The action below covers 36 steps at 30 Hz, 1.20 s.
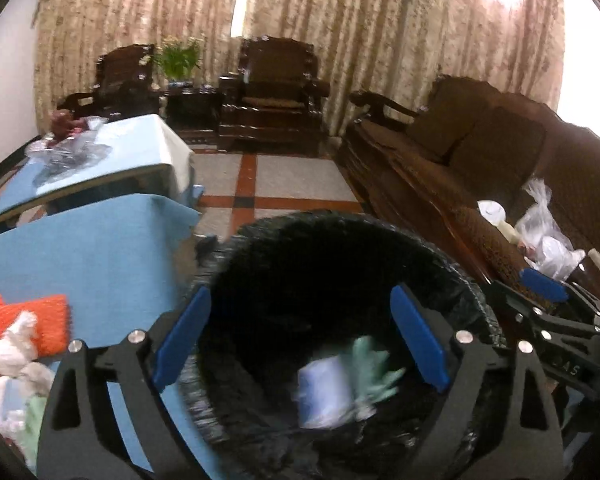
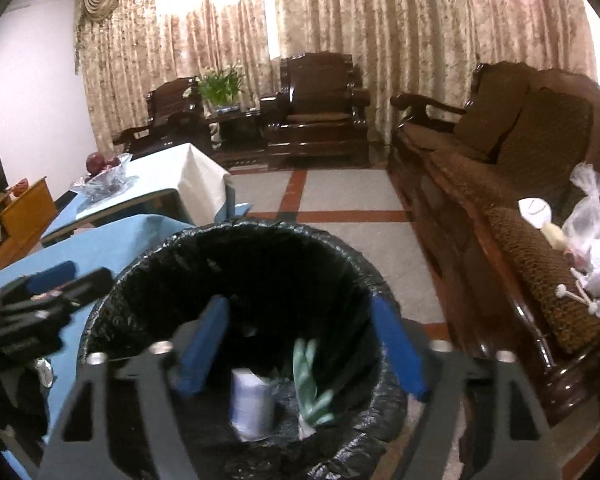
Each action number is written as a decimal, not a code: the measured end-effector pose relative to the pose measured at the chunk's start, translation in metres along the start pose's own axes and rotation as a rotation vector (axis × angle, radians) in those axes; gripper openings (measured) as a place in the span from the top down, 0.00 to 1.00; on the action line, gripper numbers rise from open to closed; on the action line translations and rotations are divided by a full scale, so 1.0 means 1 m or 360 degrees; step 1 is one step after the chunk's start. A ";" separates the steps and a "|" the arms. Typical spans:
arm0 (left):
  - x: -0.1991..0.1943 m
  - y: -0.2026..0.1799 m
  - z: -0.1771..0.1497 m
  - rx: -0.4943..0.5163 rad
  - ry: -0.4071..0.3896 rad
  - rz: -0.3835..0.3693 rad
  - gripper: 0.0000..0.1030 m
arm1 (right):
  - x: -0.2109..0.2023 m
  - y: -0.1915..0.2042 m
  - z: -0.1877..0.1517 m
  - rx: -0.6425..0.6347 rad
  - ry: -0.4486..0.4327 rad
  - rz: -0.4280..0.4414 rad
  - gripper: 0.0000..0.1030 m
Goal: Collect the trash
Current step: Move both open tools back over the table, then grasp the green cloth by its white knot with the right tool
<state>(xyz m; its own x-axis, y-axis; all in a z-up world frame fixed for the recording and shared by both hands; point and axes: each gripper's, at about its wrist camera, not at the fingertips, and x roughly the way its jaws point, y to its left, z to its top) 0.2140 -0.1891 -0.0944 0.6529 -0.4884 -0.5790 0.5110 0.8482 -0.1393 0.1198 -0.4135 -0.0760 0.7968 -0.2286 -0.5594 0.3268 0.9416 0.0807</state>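
Note:
A round bin lined with a black bag (image 1: 476, 300) (image 2: 140, 256) stands on the floor right below both grippers. Inside it lie a pale blue-white cup (image 1: 324, 392) (image 2: 252, 404) and a light green glove (image 1: 376, 372) (image 2: 310, 384), both blurred. My left gripper (image 1: 300, 344) hangs over the bin's mouth, open, with nothing touching its blue pads. My right gripper (image 2: 300, 348) is over the same opening, open and empty too. Each gripper shows at the edge of the other's view: the right one (image 1: 548, 300), the left one (image 2: 48, 284).
A low table with a blue cloth (image 1: 100, 248) (image 2: 112, 236) stands left of the bin, with an orange net bag (image 1: 24, 320) and crumpled tissues (image 1: 16, 352) on it. A dark wooden sofa (image 1: 480, 160) (image 2: 500, 184) on the right carries plastic bags (image 1: 548, 236) (image 2: 592, 232). Tiled floor lies beyond.

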 end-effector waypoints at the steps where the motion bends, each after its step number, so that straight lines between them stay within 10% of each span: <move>1: -0.008 0.008 -0.001 -0.0009 -0.0011 0.0031 0.13 | -0.004 0.003 -0.002 -0.0007 -0.0019 -0.0009 0.08; 6: -0.052 0.040 -0.008 -0.0015 -0.0073 0.0172 0.11 | -0.022 0.046 0.001 -0.0096 -0.0079 0.0000 0.06; 19: -0.177 0.182 -0.065 -0.0257 -0.0117 0.0762 0.11 | -0.043 0.212 -0.028 -0.0247 -0.0034 0.0552 0.06; 36: -0.197 0.242 -0.111 -0.0393 -0.0019 0.0916 0.11 | -0.010 0.312 -0.082 -0.0480 0.0188 0.0726 0.33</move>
<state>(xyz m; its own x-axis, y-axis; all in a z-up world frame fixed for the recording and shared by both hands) 0.1471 0.1356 -0.1028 0.7918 0.0598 -0.6078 -0.0679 0.9976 0.0096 0.1716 -0.0974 -0.1129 0.7552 0.2317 -0.6132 -0.2118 0.9715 0.1062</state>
